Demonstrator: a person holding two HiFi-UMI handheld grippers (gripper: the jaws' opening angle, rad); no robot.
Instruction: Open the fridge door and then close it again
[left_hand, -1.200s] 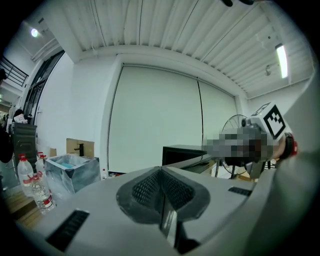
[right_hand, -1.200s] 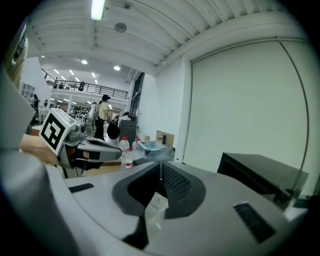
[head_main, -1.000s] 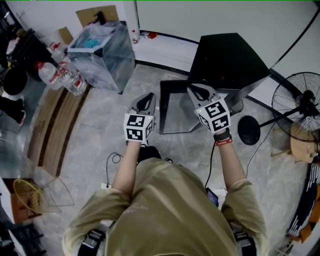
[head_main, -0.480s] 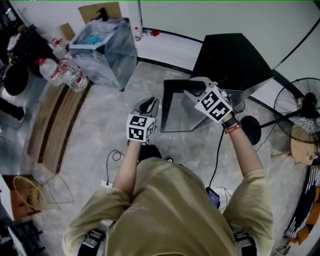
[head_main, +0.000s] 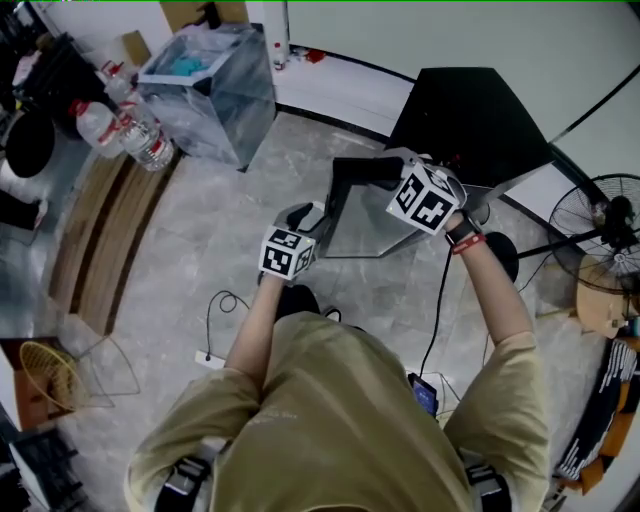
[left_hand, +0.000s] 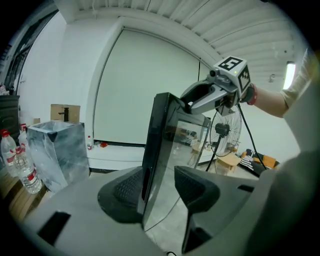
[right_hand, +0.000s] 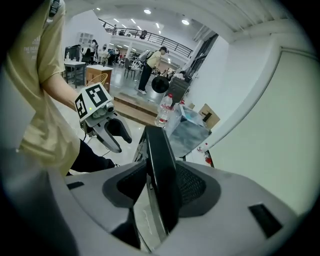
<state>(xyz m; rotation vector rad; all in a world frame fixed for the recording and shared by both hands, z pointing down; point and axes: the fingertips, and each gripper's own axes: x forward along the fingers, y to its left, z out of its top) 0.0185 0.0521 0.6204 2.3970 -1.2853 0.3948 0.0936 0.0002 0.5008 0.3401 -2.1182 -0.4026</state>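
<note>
A small black fridge (head_main: 470, 110) stands on the floor with its glass door (head_main: 365, 215) swung open towards me. My left gripper (head_main: 308, 215) is at the door's free side edge. In the left gripper view the door edge (left_hand: 162, 145) stands between the jaws of that gripper (left_hand: 160, 187), which have just been opening, and a gap shows beside the right pad. My right gripper (head_main: 395, 160) is at the door's top corner. Its jaws (right_hand: 162, 182) have also just been opening and straddle the dark door frame (right_hand: 160, 160).
A bin lined with clear plastic (head_main: 205, 85) and water bottles (head_main: 125, 135) stand at the back left. A standing fan (head_main: 600, 215) is at the right. Wooden boards (head_main: 100, 240) lie at the left, and a cable (head_main: 215, 310) runs over the floor near my feet.
Both grippers came down onto the open door and their jaws opened. The right one rolled and settled over the top corner, and the left sank to the side edge.
</note>
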